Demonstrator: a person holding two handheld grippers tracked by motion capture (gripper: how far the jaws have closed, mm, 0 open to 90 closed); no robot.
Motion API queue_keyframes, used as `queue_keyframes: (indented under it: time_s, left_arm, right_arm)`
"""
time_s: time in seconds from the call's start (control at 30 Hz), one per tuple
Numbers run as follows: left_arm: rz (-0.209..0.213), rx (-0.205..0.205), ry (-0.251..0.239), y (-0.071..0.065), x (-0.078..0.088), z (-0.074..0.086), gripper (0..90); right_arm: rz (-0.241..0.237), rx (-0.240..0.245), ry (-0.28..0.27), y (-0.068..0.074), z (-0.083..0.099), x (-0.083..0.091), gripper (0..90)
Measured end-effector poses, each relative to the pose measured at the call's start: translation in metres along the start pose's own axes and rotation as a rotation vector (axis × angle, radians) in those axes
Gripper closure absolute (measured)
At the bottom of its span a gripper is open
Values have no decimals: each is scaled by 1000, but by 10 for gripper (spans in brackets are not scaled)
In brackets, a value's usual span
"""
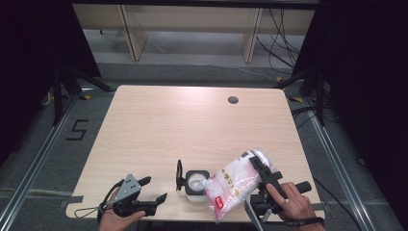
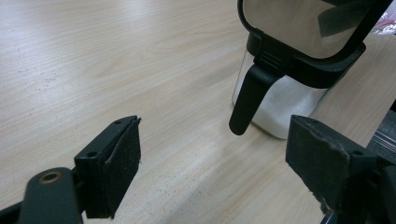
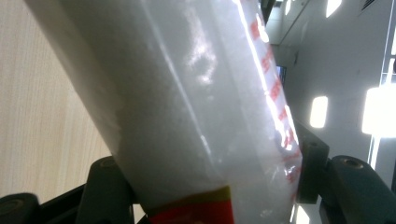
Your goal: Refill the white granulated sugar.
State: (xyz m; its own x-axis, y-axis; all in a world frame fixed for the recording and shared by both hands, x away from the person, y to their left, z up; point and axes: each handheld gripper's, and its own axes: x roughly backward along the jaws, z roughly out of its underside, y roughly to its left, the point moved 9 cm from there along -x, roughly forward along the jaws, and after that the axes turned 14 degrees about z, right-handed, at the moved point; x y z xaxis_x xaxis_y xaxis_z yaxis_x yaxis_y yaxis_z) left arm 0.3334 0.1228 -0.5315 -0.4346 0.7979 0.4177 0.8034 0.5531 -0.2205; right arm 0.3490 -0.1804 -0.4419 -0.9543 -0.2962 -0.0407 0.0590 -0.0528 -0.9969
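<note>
Bag [image 1: 235, 184] of white powder clamped in right gripper [image 1: 260, 169] jaws over jar [image 1: 196, 185]; left gripper [image 2: 212, 161] jaws spread, facing jar's handle [image 2: 248, 95].

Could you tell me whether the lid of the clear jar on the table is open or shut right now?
Open. The jar has its black-framed lid flipped up on edge at its left side, and white granules show in the uncovered mouth.

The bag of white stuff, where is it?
In the high view, the bag is near the table's front edge, right of centre, held by the right gripper and tipped toward the open jar.
</note>
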Motion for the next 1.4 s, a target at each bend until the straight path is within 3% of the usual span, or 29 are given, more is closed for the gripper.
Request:
queue_keyframes:
  time_s: [0.07,0.1,0.13,0.2,0.27,0.4,0.53,0.6,0.7,0.73,0.83,0.87,0.93,0.97,1.1,1.17,1.27,1.4]
  left_arm:
    - [-5,4,3,0,0,0,176]
    - [-5,7,0,0,0,0,175]
    - [-4,7,-2,0,0,0,175]
    - [-4,7,-2,0,0,0,175]
    - [-4,6,-3,0,0,0,175]
    - [-3,5,-2,0,0,0,175]
    - [-5,7,-5,0,0,0,175]
    - [-5,7,-5,0,0,0,175]
    - [-4,6,-2,0,0,0,175]
    - [-5,5,-2,0,0,0,175]
    - [-6,7,-4,0,0,0,175]
    - [-6,6,-4,0,0,0,175]
    - [-7,6,-2,0,0,0,175]
    - [-6,5,-2,0,0,0,175]
    - [-6,6,-4,0,0,0,175]
    - [-7,5,-4,0,0,0,175]
    - [-6,5,-4,0,0,0,175]
    - [-7,5,-4,0,0,0,175]
  right_arm:
    - [7,21,-13,-3,-1,-1,416]
    - [6,20,-11,-2,-1,-1,417]
    - [4,-12,6,0,0,1,417]
    - [8,8,-5,-1,-2,0,417]
    - [4,-15,1,1,-2,1,417]
    - [-3,-8,0,2,-3,1,417]
    - [17,35,-28,-3,-6,-1,417]
    - [11,5,-31,1,-7,-1,417]
    - [12,0,-34,1,-7,-1,417]
    - [8,-21,-15,3,-6,0,417]
    - [-2,-2,-7,1,-6,1,417]
    - [8,16,-27,-1,-7,-1,418]
    - [6,-6,-12,0,-6,0,418]
    - [14,18,-28,-3,-7,-1,418]
    - [0,-32,-5,3,-6,1,418]
    - [15,27,-36,-3,-8,-1,418]
    - [-2,-29,5,3,-5,1,419]
    - [11,13,-26,-1,-6,-1,420]
